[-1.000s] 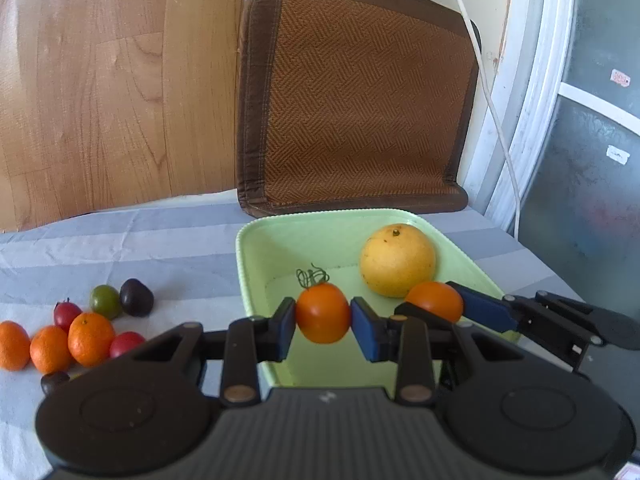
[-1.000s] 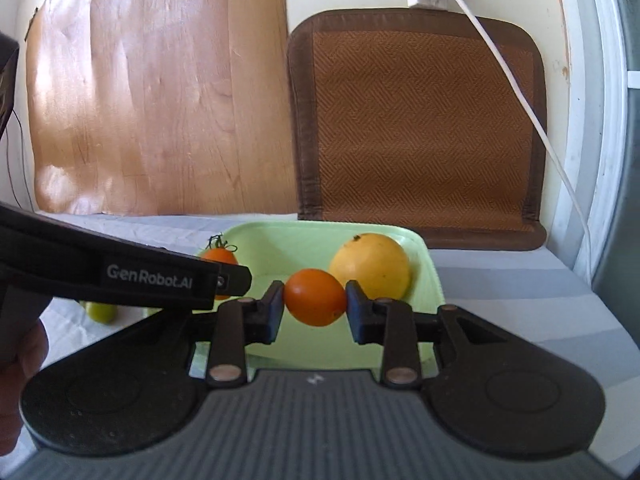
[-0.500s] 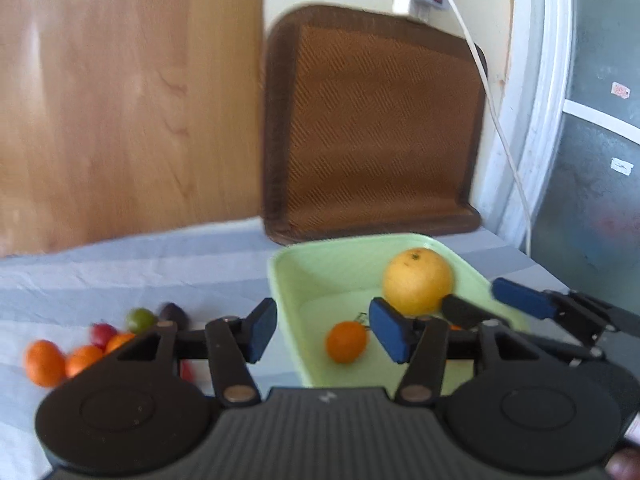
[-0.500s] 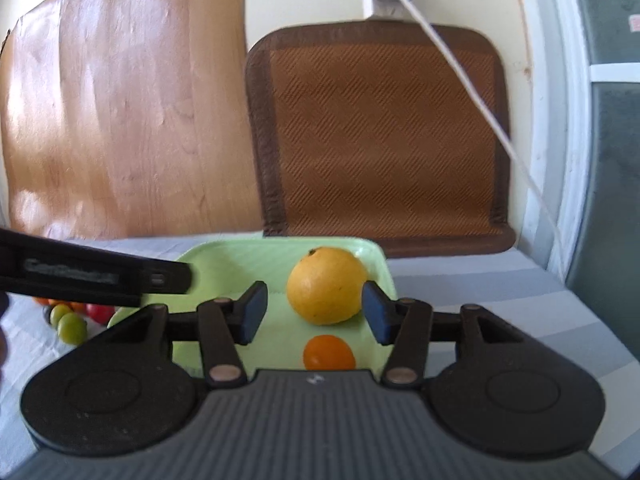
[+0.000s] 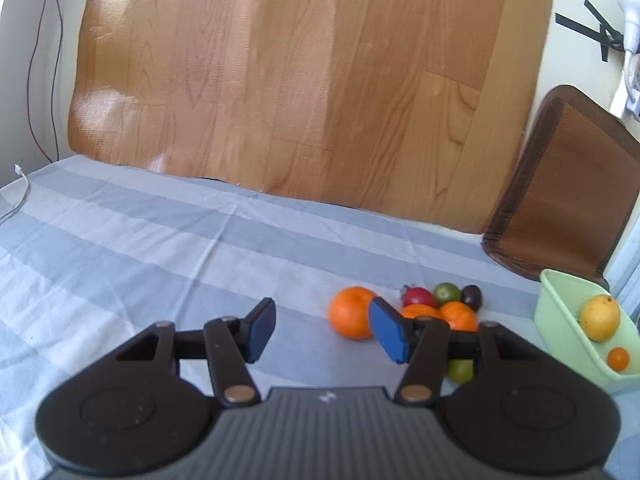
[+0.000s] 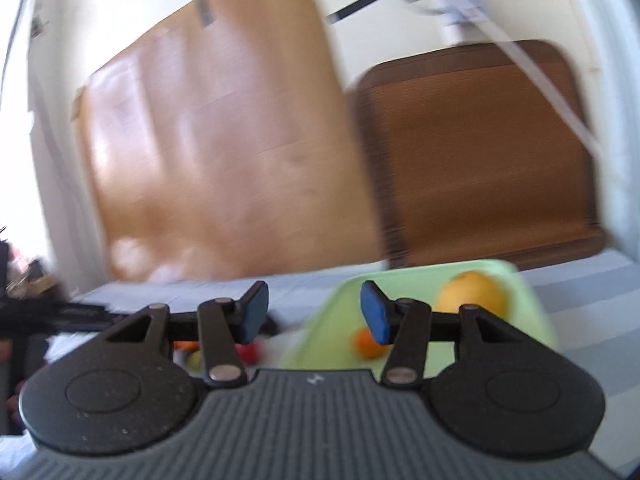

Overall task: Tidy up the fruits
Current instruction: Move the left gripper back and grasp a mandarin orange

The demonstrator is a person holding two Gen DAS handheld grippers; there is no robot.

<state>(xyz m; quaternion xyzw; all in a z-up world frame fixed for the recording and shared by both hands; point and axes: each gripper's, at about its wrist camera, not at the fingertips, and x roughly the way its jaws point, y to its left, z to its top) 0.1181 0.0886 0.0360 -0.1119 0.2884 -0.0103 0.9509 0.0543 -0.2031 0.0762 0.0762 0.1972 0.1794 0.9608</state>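
Observation:
My left gripper (image 5: 322,336) is open and empty above the striped cloth. A pile of fruit lies just right of it: a large orange (image 5: 350,317), two smaller oranges (image 5: 458,315), a red fruit (image 5: 418,297), a green one (image 5: 447,293), a dark plum (image 5: 472,295) and a green fruit (image 5: 460,370) behind my right finger. The light green tray (image 5: 560,320) at the far right holds a yellow citrus (image 5: 599,317) and a small orange fruit (image 5: 618,359). My right gripper (image 6: 314,316) is open and empty, left of the tray (image 6: 532,300); this view is blurred.
A wooden board (image 5: 300,92) leans against the wall behind the table. A brown woven mat (image 5: 568,192) stands behind the tray. A white cable (image 5: 18,192) lies at the table's left edge. The other gripper (image 6: 60,314) shows at the left of the right wrist view.
Both grippers opened and let their orange fruits drop into the tray. Both then swung left, away from the tray; the left one now faces the fruit pile.

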